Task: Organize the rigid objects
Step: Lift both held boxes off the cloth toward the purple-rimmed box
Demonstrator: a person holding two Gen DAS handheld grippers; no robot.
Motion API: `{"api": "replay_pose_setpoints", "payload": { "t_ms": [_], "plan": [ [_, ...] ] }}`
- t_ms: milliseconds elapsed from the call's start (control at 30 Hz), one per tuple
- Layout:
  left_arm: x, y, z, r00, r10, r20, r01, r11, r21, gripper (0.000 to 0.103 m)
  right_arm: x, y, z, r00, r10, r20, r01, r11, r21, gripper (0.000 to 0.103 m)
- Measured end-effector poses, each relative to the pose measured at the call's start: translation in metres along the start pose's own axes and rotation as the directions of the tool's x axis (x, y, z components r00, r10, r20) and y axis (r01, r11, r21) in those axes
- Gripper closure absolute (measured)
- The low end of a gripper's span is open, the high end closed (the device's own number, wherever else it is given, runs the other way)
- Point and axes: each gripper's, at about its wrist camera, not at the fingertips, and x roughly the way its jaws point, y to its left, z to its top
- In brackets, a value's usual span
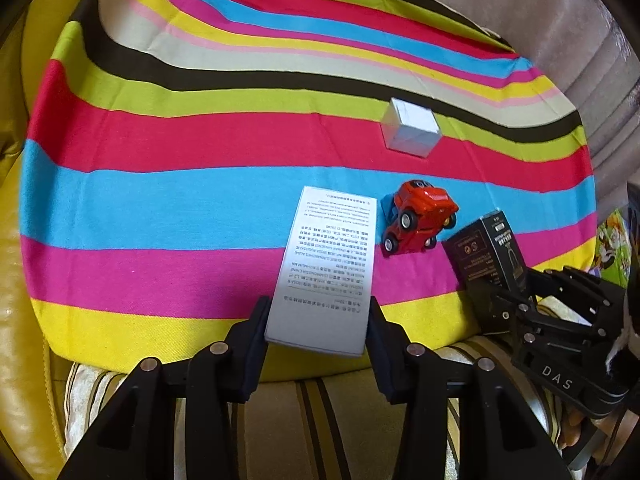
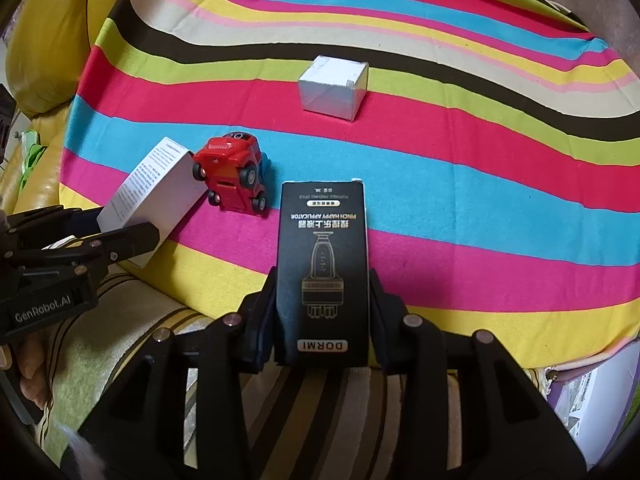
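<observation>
Striped cloth (image 1: pixel 160 200), three boxes, one white cube (image 1: pixel 410 132), one red toy car (image 1: pixel 420 216)

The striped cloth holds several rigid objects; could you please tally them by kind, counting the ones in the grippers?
Boxes: 3 – white printed box in the left gripper, black box in the right gripper, small white cube box.
Toy cars: 1 – red toy car, tipped on its side.
Total: 4

Left wrist view close over striped cloth (image 1: pixel 200 200), angled steeply down, right wrist view likewise, both sharing red toy car (image 1: pixel 418 218), small white cube (image 2: pixel 334 88).
</observation>
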Motion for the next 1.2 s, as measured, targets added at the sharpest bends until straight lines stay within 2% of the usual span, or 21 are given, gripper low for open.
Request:
{"api": "replay_pose_setpoints", "payload": {
  "t_ms": [300,600,1200],
  "plan": [
    [-0.019,0.002,-0.003,0.999,0.008,0.052,-0.006,0.999,-0.037,0.058,-0.007,-0.007,-0.003,0.999,0.024,0.031,-0.024,0.999,0.025,0.060],
    [-0.050,-0.009,-0.017,0.989,0.034,0.146,-0.028,0.999,-0.042,0.058,-0.027,-0.017,-0.007,0.996,0.042,0.080,-0.046,0.998,0.053,0.060],
    [-0.072,-0.048,-0.030,0.978,0.035,0.206,-0.036,0.999,0.004,0.058,-0.070,-0.031,-0.027,0.985,0.028,0.169,-0.041,0.996,0.077,0.060]
  ]
}}
